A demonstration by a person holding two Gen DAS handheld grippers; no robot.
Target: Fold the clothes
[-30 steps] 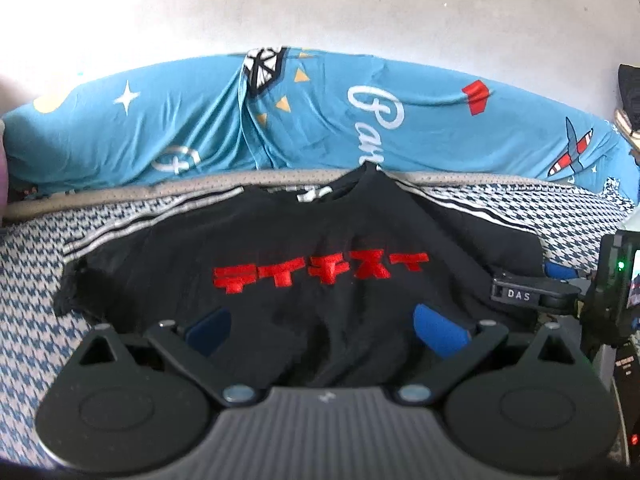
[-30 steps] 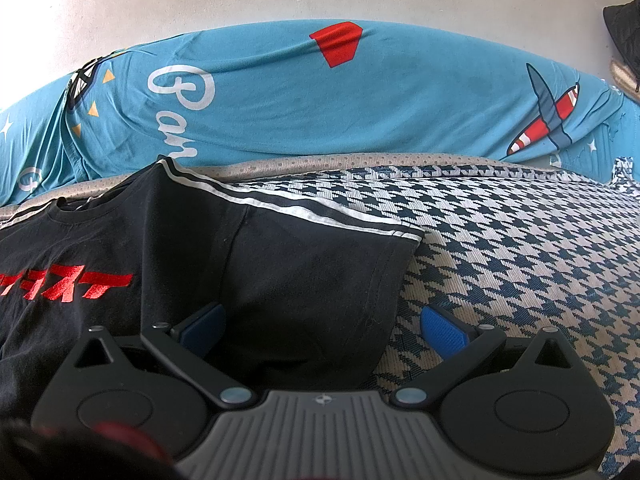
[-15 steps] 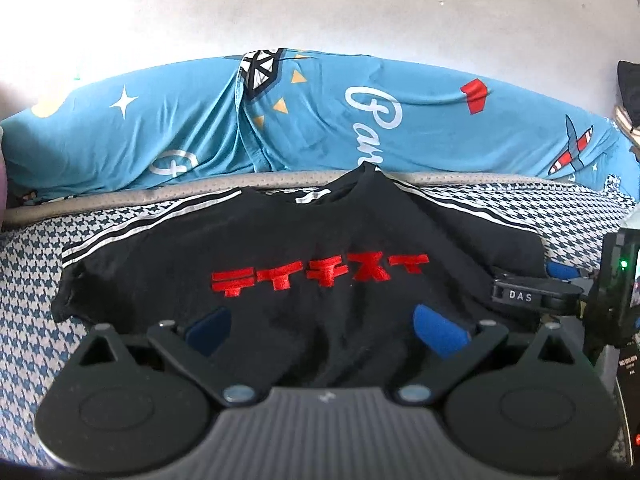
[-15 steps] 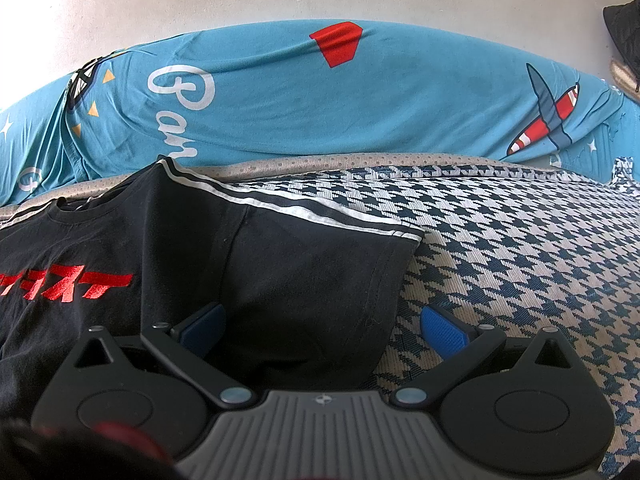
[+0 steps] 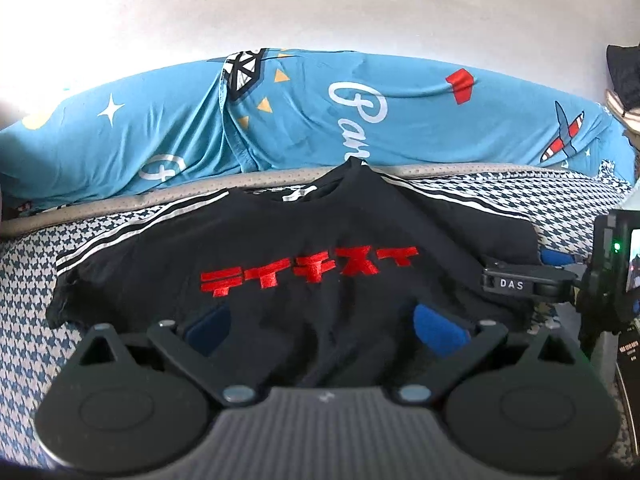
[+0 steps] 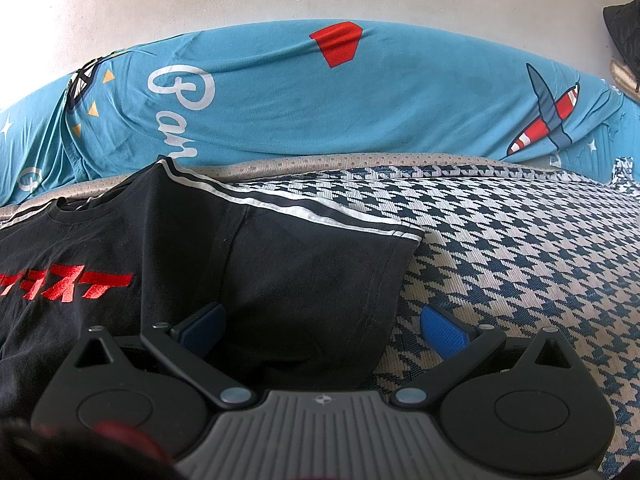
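— What lies on the bed, going from nine o'clock across?

— At nine o'clock of the left wrist view, the houndstooth cover (image 5: 28,280) shows bare. Then comes the black T-shirt (image 5: 320,232), spread face up at the centre with its collar toward twelve o'clock, near the grey mattress edge (image 5: 200,196). White stripes (image 5: 132,228) run along its shoulder and sleeve; red lettering (image 5: 308,272) crosses the chest.

— And behind it?

— A blue printed sheet (image 5: 400,120) bunched along the wall (image 5: 320,8), from ten o'clock to two.

— The left gripper?

— The left gripper (image 5: 324,328) sits at six o'clock over the shirt's lower body, its blue pads (image 5: 438,330) spread wide, pinching nothing. Whether they touch the cloth I cannot tell.

— What is at three o'clock there?

— The other tool's black finger marked DAS (image 5: 516,280), beside the shirt's far sleeve.

— Now the right wrist view.

— The lettering sits at nine o'clock, and the striped sleeve (image 6: 320,264) lies flat at the centre. The right gripper (image 6: 322,330) is spread too — one pad (image 6: 202,328) over the sleeve, the other over the bare cover at four o'clock, straddling the sleeve hem.
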